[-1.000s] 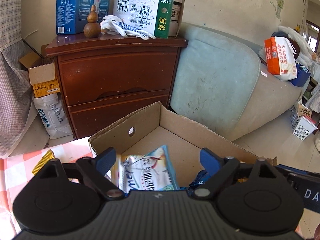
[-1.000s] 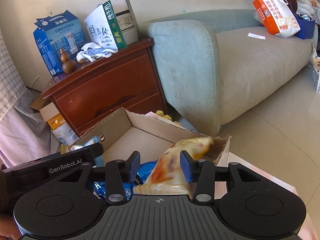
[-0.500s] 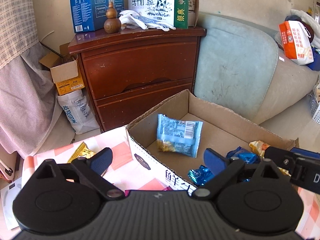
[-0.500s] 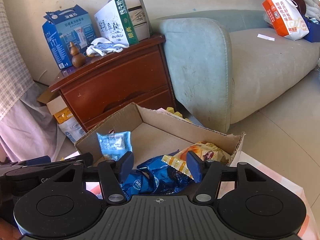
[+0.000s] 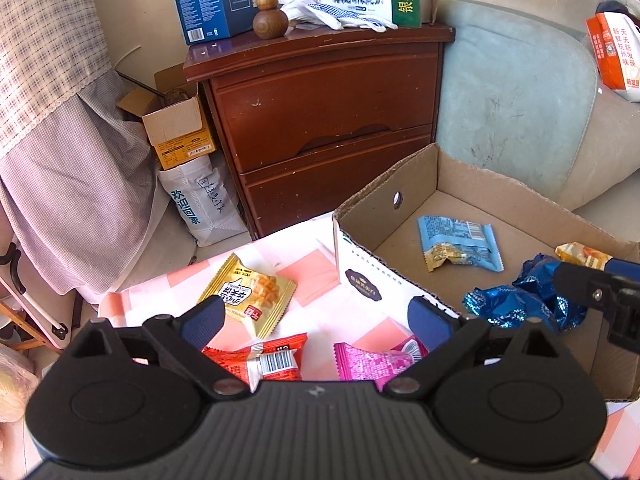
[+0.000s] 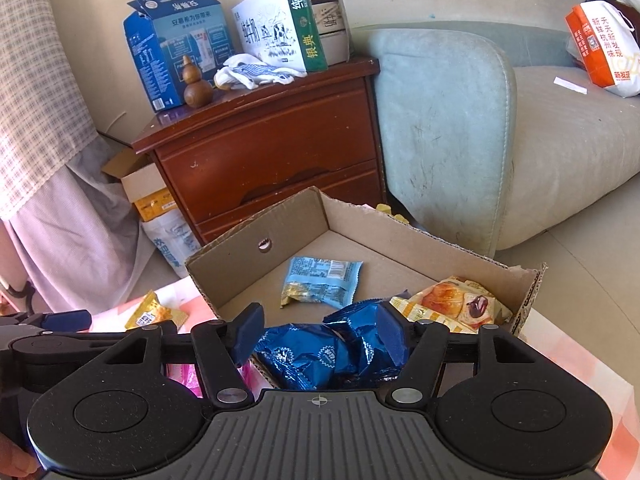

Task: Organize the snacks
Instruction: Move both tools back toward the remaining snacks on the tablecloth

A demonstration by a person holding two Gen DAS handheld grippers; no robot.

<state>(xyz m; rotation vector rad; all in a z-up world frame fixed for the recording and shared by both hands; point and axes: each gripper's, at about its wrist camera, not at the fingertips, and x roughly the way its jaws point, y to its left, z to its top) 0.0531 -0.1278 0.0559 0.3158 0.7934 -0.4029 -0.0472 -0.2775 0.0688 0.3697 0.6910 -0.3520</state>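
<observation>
An open cardboard box (image 5: 404, 178) (image 6: 288, 216) stands on a pink-checked tablecloth (image 5: 316, 268). Inside lie a light blue snack packet (image 5: 460, 242) (image 6: 320, 282), crumpled dark blue foil packets (image 5: 516, 304) (image 6: 328, 350) and a yellow pastry packet (image 6: 452, 304) (image 5: 582, 254). My left gripper (image 5: 312, 318) is open and empty above a yellow packet (image 5: 252, 294), a red packet (image 5: 260, 358) and a magenta packet (image 5: 376, 362) on the cloth. My right gripper (image 6: 320, 334) is open, its fingers either side of the dark blue packets at the box's near edge.
A brown two-drawer nightstand (image 5: 328, 108) (image 6: 264, 152) stands behind the box, with milk cartons and a wooden gourd (image 5: 270, 14) on top. A pale blue sofa (image 6: 448, 128) is to the right. Small boxes and a white bag (image 5: 200, 200) sit on the floor at left.
The left gripper let go of the light blue packet into the box and drew back left over the cloth. The right gripper released the yellow pastry packet into the box and opened.
</observation>
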